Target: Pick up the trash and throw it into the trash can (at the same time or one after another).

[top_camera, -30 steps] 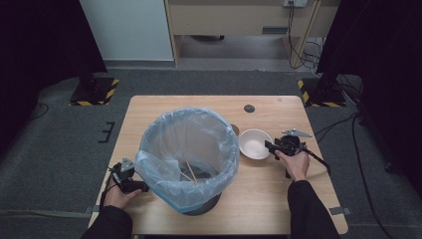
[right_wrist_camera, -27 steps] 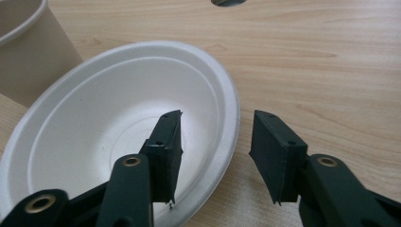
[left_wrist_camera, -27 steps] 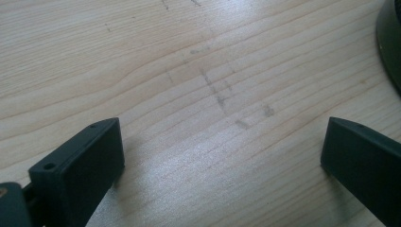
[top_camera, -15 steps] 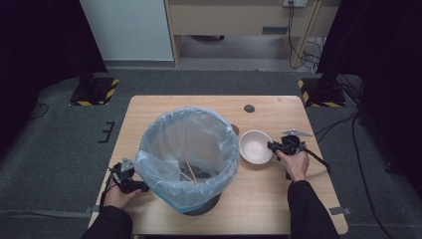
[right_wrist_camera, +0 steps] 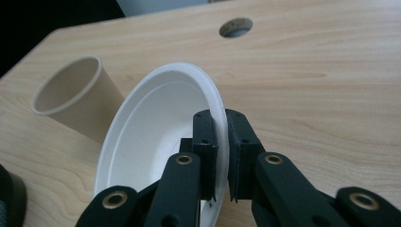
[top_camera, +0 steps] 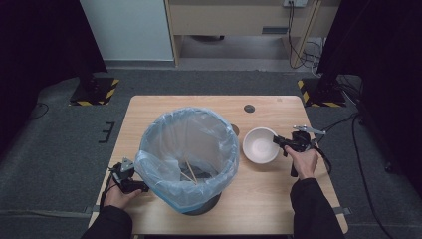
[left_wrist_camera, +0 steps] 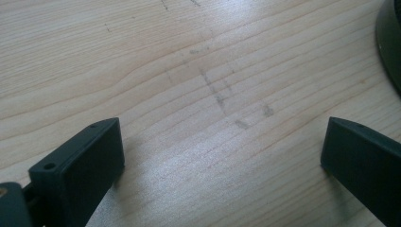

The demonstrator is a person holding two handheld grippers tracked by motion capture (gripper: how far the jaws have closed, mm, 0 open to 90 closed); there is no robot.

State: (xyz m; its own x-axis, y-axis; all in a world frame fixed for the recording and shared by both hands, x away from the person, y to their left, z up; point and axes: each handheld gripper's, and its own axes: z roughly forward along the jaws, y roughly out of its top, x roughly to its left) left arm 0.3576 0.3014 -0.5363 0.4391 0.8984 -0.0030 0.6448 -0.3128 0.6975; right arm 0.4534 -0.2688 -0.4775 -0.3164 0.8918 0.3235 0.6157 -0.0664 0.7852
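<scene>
We note a wooden table (top_camera: 278, 209) with a large bin (top_camera: 188, 157) standing at its middle, lined with a pale blue plastic bag (top_camera: 149, 164) folded over the rim. Inside the bin, thin sticks (top_camera: 188, 172) lie against the dark bottom.

Right of the bin sits a white bowl (top_camera: 260, 145). The right gripper (top_camera: 279, 141) reaches it from the right side, held in the person's right hand (top_camera: 301, 162). In the right gripper view we see the jaws pinched close together with the bowl's (right_wrist_camera: 156, 142) thin rim clamped between them, one jaw inside the bowl and one outside. The bowl appears tipped up on edge from that camera's angle. Just behind it stands a tan paper cup (right_wrist_camera: 75, 97), near the bowl; we cannot tell whether they touch. Farther back a round cable hole (right_wrist_camera: 235, 26) is set in the tabletop, also visible from above (top_camera: 249, 108).

The left gripper (top_camera: 140, 187) is low at the bin's left side, in the left hand (top_camera: 119, 195). In the left gripper view its jaws stand wide apart over bare wood grain (left_wrist_camera: 198, 94), nothing between them. A dark curved edge, likely the bin's base (left_wrist_camera: 390, 42), shows at the upper right corner.
</scene>
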